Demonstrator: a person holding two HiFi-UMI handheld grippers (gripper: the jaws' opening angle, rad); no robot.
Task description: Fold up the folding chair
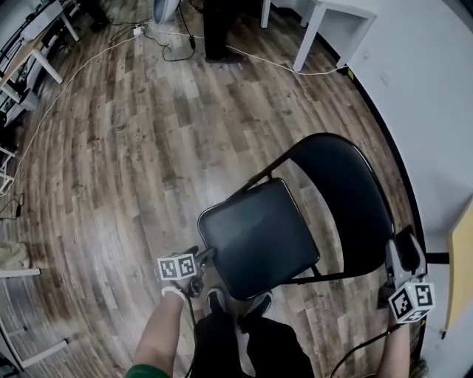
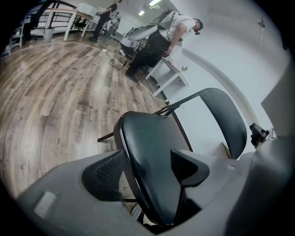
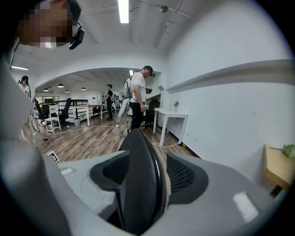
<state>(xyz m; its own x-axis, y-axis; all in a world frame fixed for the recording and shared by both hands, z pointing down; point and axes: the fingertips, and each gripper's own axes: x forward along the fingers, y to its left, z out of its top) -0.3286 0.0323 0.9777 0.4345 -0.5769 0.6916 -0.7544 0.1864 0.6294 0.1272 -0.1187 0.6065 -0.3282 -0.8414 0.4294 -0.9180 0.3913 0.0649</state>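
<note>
A black folding chair stands unfolded on the wood floor, its padded seat (image 1: 259, 232) near me and its curved backrest (image 1: 347, 192) towards the wall. My left gripper (image 1: 207, 258) is at the seat's front left corner. In the left gripper view the seat (image 2: 147, 138) runs between the open left gripper (image 2: 147, 170), and floor shows beside the left pad. My right gripper (image 1: 403, 247) is at the backrest's outer edge. In the right gripper view the backrest (image 3: 140, 193) stands edge-on inside the open right gripper (image 3: 145, 175), with a gap on its right side.
A white wall (image 1: 436, 111) runs close behind the chair, with a wooden board (image 1: 462, 258) at far right. A white table (image 1: 332, 22) and a standing person (image 1: 218, 29) are beyond. Cables (image 1: 89, 59) cross the floor; desks (image 1: 29, 52) line the left. My shoes (image 1: 236, 303) are under the seat.
</note>
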